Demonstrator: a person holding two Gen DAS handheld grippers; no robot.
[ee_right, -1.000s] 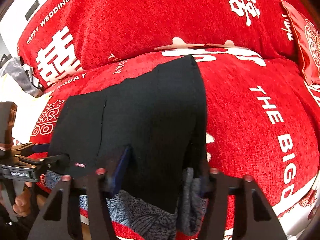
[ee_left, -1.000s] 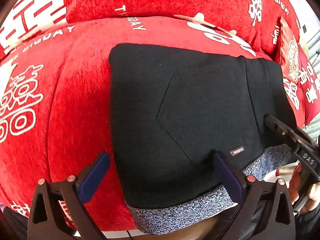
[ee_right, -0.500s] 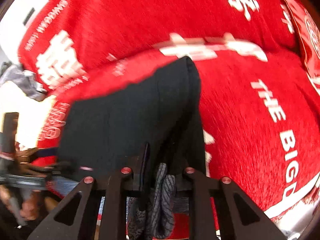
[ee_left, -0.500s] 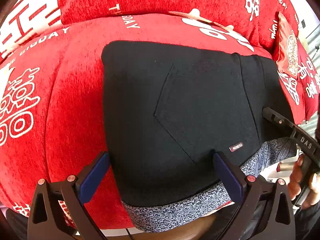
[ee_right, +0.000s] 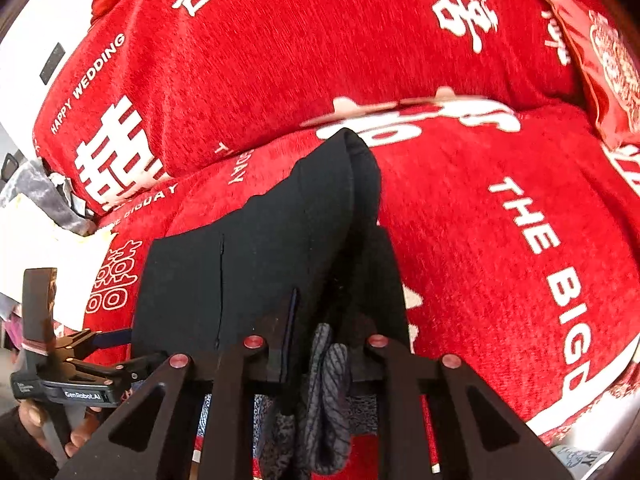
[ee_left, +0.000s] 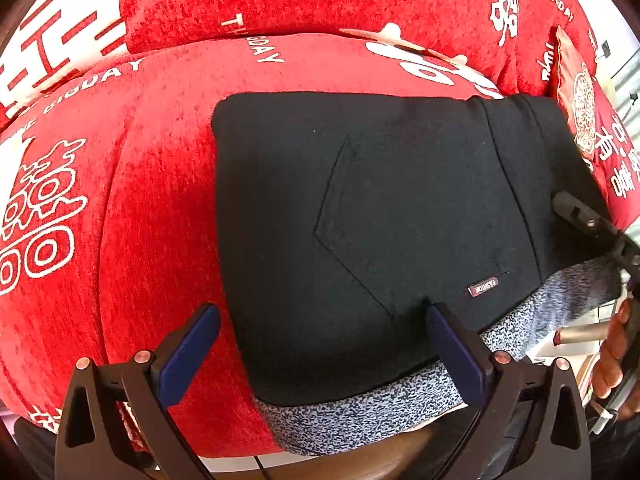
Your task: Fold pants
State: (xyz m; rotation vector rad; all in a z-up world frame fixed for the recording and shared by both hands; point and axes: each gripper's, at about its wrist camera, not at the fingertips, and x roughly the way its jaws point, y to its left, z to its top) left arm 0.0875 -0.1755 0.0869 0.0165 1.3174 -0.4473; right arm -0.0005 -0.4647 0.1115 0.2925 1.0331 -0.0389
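Black pants with a grey speckled waistband lining lie folded on a red sofa seat. A back pocket with a small label faces up. My left gripper is open, its blue-padded fingers straddling the near waistband edge. In the right wrist view the pants rise in a fold at their right edge. My right gripper is shut on that edge, with the grey lining bunched between its jaws. The right gripper also shows in the left wrist view.
The red sofa cover has white lettering, and back cushions stand behind the seat. A red pillow sits at the right. The left gripper appears at the left in the right wrist view. Grey cloth lies beyond the sofa's left end.
My right gripper has closed on the right waistband edge and lifted it, raising the fabric into a fold. The left gripper stays open in place.
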